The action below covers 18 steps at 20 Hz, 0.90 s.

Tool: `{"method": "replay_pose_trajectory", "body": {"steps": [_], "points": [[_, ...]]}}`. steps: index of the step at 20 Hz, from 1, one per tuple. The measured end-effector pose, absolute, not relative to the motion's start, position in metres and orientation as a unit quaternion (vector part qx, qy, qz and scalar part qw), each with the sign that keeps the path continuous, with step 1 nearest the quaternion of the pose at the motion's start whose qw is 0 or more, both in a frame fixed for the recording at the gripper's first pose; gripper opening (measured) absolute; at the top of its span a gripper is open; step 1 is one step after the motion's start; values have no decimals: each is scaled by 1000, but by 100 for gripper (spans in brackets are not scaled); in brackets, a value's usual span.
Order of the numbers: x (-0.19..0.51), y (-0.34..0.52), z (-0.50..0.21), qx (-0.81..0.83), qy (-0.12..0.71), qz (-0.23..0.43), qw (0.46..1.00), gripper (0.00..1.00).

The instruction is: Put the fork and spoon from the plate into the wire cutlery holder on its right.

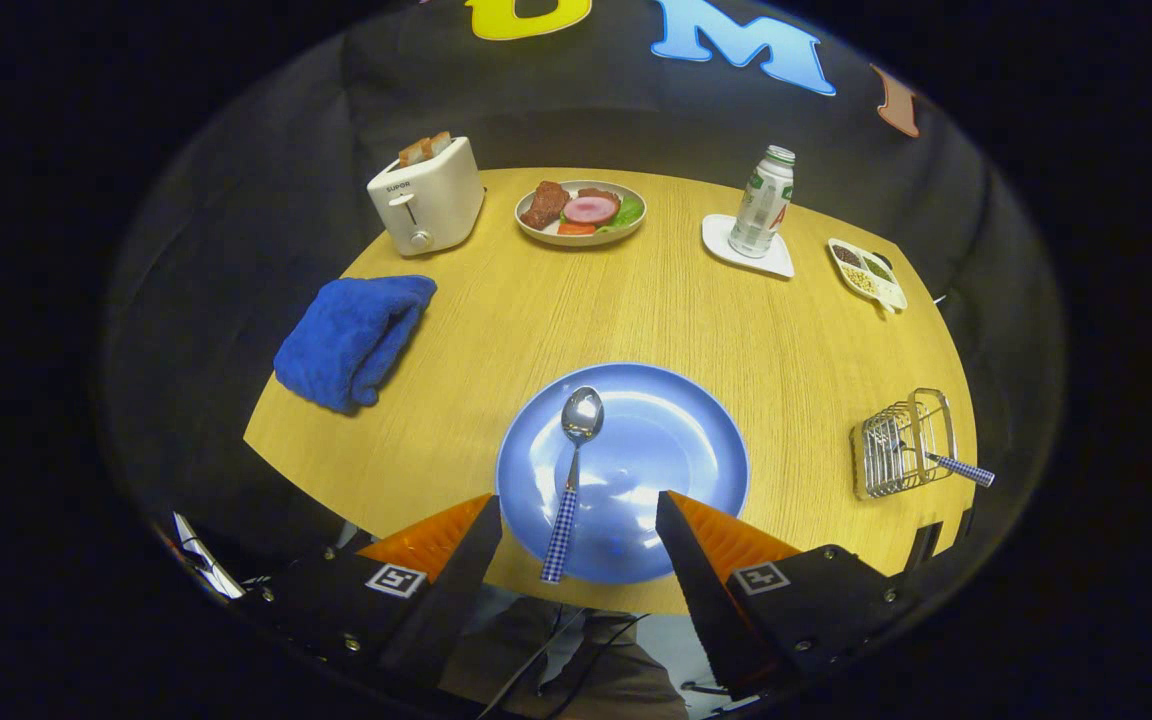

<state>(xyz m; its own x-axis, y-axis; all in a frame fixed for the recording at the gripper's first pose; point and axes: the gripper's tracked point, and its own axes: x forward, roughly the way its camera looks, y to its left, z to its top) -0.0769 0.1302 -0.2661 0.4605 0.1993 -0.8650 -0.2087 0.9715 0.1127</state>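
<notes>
A blue plate (681, 440) lies on the wooden table just ahead of my fingers. On it rests a spoon (573, 470) with a checked handle, bowl pointing away, its handle end reaching past the plate's near rim between my fingers. My gripper (577, 505) hangs open above the plate's near edge, holding nothing. To the right of the plate stands the wire cutlery holder (901, 445), with a checked handle (961, 469) of a utensil sticking out of it toward the right.
A folded blue towel (351, 338) lies left of the plate. At the back stand a white toaster (426, 195), a dish of food (581, 212), a bottle (763, 203) on a white coaster and a small condiment tray (868, 273). The table edge runs just beneath my fingers.
</notes>
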Motion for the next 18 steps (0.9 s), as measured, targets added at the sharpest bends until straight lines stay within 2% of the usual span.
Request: {"method": "replay_pose_trajectory", "body": {"steps": [9, 12, 14, 18], "points": [[-95, 132, -331, -7, 582, 98, 807, 96], [-93, 133, -344, -12, 599, 106, 794, 70], [-100, 133, -352, -25, 621, 114, 775, 42], [-88, 133, -375, -34, 634, 118, 763, 42]]}}
